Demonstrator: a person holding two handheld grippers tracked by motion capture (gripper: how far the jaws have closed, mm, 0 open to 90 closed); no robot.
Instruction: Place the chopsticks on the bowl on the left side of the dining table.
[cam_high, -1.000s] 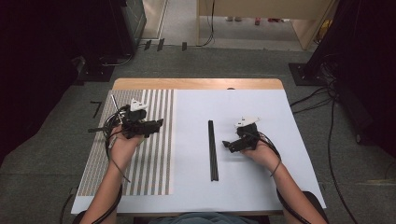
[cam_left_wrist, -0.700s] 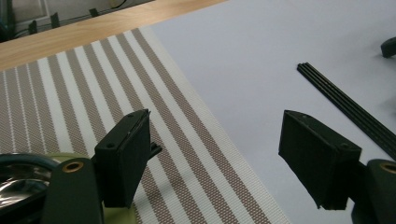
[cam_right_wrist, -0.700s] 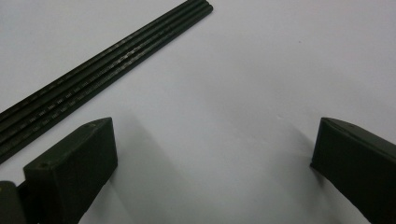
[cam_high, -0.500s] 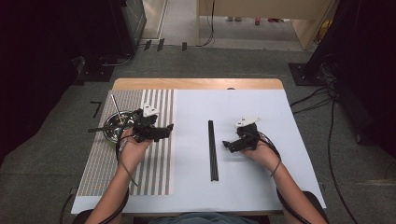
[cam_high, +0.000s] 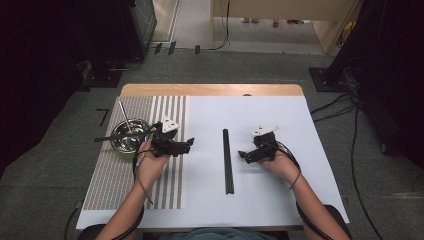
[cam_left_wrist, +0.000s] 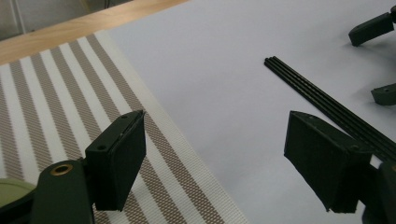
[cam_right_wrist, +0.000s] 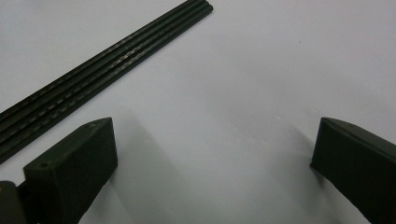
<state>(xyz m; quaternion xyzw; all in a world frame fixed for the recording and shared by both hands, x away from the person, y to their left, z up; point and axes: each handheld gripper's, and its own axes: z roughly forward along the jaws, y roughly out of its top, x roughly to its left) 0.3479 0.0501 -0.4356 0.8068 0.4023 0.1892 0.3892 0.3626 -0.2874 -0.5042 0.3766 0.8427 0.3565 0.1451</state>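
left gripper (cam_high: 189, 145) just opening, right gripper (cam_high: 242, 156) open

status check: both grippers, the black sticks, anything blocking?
Left gripper jaws just opening, nothing between; right gripper open, empty. Black sticks lying bundled on the white sheet between them, untouched. Nothing in the way; metal bowl off left.

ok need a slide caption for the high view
Two hand-held grippers, left gripper and right gripper, both open, flank black chopsticks on a white table.

Chopsticks (cam_high: 227, 161) right of bowl (cam_high: 128, 135), on table (cam_high: 280, 200)
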